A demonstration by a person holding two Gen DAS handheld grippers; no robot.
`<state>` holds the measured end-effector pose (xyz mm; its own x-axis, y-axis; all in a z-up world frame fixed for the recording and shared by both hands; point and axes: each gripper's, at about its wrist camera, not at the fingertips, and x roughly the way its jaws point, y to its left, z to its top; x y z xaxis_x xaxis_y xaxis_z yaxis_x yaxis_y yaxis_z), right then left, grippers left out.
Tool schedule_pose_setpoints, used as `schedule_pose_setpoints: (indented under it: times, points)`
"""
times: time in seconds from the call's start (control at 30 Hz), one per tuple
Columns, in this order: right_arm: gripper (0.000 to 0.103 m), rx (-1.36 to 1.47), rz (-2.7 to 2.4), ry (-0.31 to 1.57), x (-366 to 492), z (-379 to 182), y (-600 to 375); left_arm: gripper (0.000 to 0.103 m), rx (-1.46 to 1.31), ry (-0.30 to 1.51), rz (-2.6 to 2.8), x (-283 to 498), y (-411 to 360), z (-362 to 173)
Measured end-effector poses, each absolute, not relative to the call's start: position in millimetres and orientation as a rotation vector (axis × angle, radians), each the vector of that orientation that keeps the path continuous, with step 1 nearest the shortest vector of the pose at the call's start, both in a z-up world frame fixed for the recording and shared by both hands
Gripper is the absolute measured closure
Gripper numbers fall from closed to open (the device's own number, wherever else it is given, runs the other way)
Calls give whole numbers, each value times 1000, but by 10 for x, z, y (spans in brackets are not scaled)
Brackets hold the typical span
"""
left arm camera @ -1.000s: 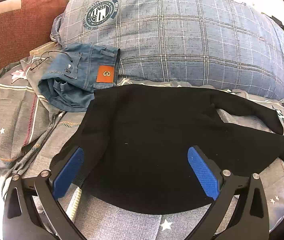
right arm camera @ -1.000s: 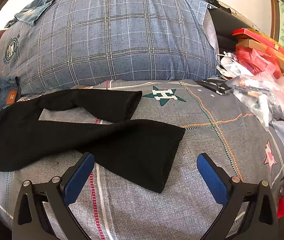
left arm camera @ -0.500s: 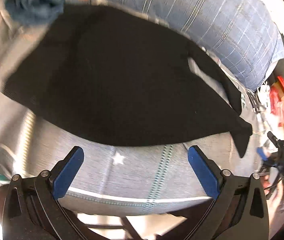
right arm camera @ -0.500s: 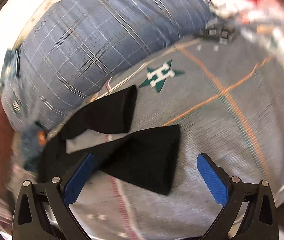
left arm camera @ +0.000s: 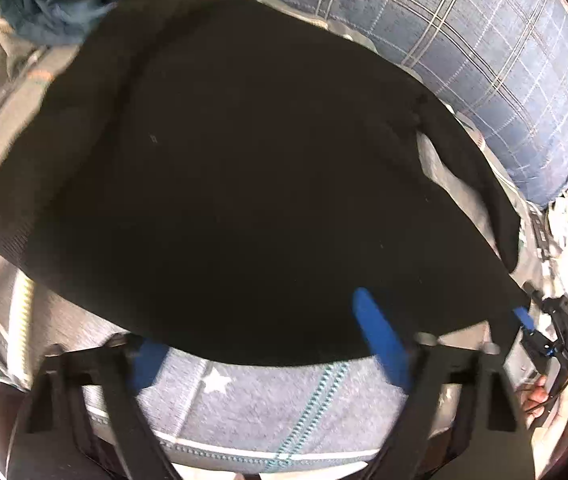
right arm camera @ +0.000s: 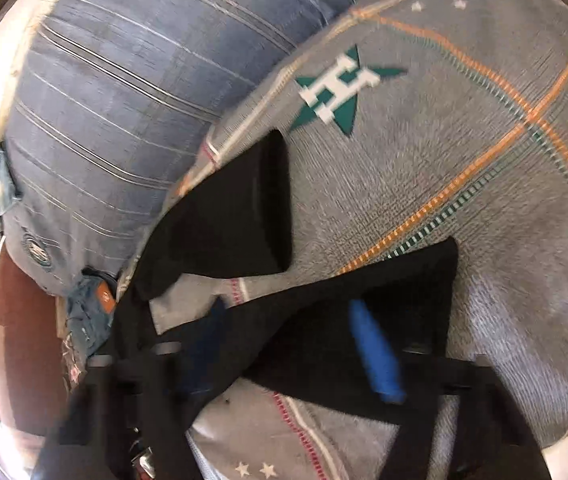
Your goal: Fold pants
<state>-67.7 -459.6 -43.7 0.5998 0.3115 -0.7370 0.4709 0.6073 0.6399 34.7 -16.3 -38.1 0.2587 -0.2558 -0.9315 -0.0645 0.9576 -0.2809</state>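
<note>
The black pants point(left arm camera: 243, 168) lie spread on the bed point(left arm camera: 243, 408) below the plaid pillow point(left arm camera: 484, 60). Both claws have dropped onto them, left claw point(left arm camera: 271, 340) and right claw point(right arm camera: 288, 352) closing over fabric: the fold's first grasp is beginning.

A home bedroom: patterned bedspread point(right arm camera: 464, 140), big plaid pillow point(left arm camera: 496, 64), folded jeans point(left arm camera: 63, 4).

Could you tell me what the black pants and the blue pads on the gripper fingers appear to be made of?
Black pants: soft matte fabric, probably knit or fleece; it drapes limply, with faint ribbing at one edge. Blue pads: likely rubber or textured plastic; motion blur hides the surface here.
</note>
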Motion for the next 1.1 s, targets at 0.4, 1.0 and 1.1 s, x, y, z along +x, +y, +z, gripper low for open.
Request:
schedule_pose_setpoints:
  times: [0.4, 1.0, 1.1]
  points:
    - [99, 688, 63, 771, -1382, 103, -4313, 89, -344, 1365, -170, -4, 452, -268]
    - [53, 704, -30, 759, -1013, 197, -4747, 25, -291, 1169, -99, 707, 1270, 349]
    - [53, 743, -20, 803, -440, 10, -4793, 25, -275, 1217, -39, 1198, 1204, 209]
